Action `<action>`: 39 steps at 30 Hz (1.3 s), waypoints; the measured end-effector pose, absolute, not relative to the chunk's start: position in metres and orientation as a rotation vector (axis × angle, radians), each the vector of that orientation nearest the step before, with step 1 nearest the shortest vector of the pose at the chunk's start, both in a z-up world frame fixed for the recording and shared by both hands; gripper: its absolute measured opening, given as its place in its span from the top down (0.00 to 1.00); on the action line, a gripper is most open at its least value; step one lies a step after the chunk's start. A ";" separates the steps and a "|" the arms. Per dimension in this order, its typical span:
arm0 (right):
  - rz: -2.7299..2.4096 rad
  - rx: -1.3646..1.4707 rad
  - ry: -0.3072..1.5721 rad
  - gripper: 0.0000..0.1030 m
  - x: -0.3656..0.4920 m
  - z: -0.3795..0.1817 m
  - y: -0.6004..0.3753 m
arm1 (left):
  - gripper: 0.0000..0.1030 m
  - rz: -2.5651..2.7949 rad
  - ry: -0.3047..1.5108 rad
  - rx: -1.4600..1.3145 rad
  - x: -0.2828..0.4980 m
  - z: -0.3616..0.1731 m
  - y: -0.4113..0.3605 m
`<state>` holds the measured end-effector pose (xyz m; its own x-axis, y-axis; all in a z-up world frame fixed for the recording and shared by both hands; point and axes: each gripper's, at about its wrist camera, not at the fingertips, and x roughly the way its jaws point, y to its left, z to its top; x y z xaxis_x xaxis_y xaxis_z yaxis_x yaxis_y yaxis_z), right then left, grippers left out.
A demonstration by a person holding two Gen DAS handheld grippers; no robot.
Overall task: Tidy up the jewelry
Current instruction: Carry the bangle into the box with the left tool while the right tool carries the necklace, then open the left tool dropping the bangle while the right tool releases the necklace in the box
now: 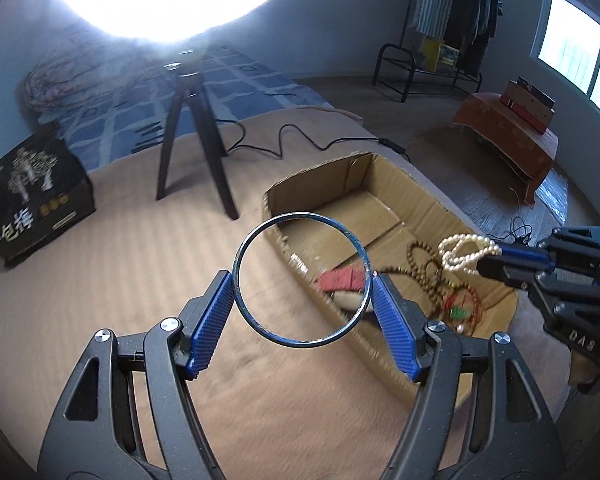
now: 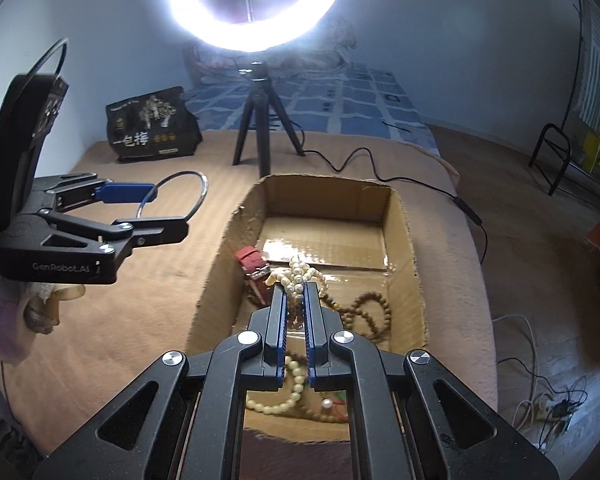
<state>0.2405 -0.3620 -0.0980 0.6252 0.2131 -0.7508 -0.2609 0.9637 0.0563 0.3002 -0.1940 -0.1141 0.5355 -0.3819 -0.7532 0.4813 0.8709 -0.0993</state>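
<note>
1. two things are in your grip right now, both placed here relative to the cardboard box. your right gripper sits above the near half of the box, fingers pressed almost together on a bunched pearl necklace; some of the strand trails down behind the tips into the box.
2. your left gripper is off the box's left wall, over the tan blanket. its fingers are spread wide and pinch a thin metal bangle across its width, held only at two small rim contacts.
3. on the box floor lie a brown bead strand, a red strap near the left wall, and small red and green pieces i cannot identify.
4. beyond the far wall stands a ring light tripod, with its cable running past the box's far right corner.
5. risks, as i judge them: the bangle could pivot or spring out if you squeeze harder or tilt; the hanging pearls could snag the brown beads and drag them along as you lift.
</note>
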 end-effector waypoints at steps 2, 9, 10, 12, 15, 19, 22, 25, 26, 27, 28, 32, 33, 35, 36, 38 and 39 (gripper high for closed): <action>0.268 -0.060 0.856 0.94 0.241 -0.100 -0.365 | 0.30 -0.521 0.872 0.120 0.307 -0.117 -0.201; 0.250 -0.051 0.869 0.94 0.247 -0.110 -0.375 | 0.30 -0.521 0.893 0.107 0.327 -0.128 -0.218; 0.249 -0.050 0.871 0.94 0.248 -0.111 -0.377 | 0.30 -0.521 0.895 0.103 0.329 -0.129 -0.220; 0.247 -0.049 0.872 0.94 0.251 -0.113 -0.379 | 0.30 -0.521 0.898 0.098 0.333 -0.129 -0.224; 0.244 -0.046 0.878 0.94 0.252 -0.115 -0.381 | 0.30 -0.525 0.899 0.097 0.338 -0.131 -0.230; 0.246 -0.044 0.882 0.94 0.255 -0.118 -0.381 | 0.30 -0.531 0.898 0.102 0.342 -0.132 -0.238; 0.246 -0.043 0.883 0.94 0.257 -0.119 -0.382 | 0.30 -0.535 0.898 0.099 0.344 -0.132 -0.242; 0.248 -0.044 0.884 0.94 0.257 -0.120 -0.381 | 0.30 -0.540 0.895 0.096 0.345 -0.131 -0.245; 0.248 -0.046 0.884 0.94 0.257 -0.120 -0.381 | 0.30 -0.540 0.894 0.096 0.344 -0.131 -0.245; 0.248 -0.047 0.885 0.94 0.257 -0.120 -0.380 | 0.30 -0.540 0.892 0.096 0.344 -0.131 -0.246; 0.247 -0.049 0.885 0.94 0.257 -0.120 -0.380 | 0.30 -0.540 0.892 0.095 0.344 -0.131 -0.246; 0.237 -0.047 0.884 0.94 0.257 -0.120 -0.381 | 0.30 -0.537 0.890 0.091 0.343 -0.130 -0.247; 0.235 -0.044 0.884 0.94 0.257 -0.120 -0.381 | 0.30 -0.538 0.891 0.091 0.344 -0.130 -0.247; 0.233 -0.039 0.887 0.94 0.257 -0.120 -0.382 | 0.30 -0.537 0.890 0.092 0.344 -0.130 -0.248; 0.234 -0.040 0.889 0.94 0.257 -0.121 -0.382 | 0.29 -0.536 0.891 0.091 0.344 -0.130 -0.248; 0.229 -0.047 0.893 0.90 0.257 -0.121 -0.381 | 0.29 -0.536 0.895 0.090 0.343 -0.130 -0.248; 0.229 -0.047 0.893 0.83 0.256 -0.121 -0.381 | 0.29 -0.535 0.895 0.090 0.343 -0.130 -0.248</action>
<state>0.2564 -0.3813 -0.1211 0.6042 0.1787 -0.7765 -0.2175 0.9745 0.0550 0.3433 -0.2477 -0.1300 0.5037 -0.4061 -0.7625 0.4795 0.8656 -0.1443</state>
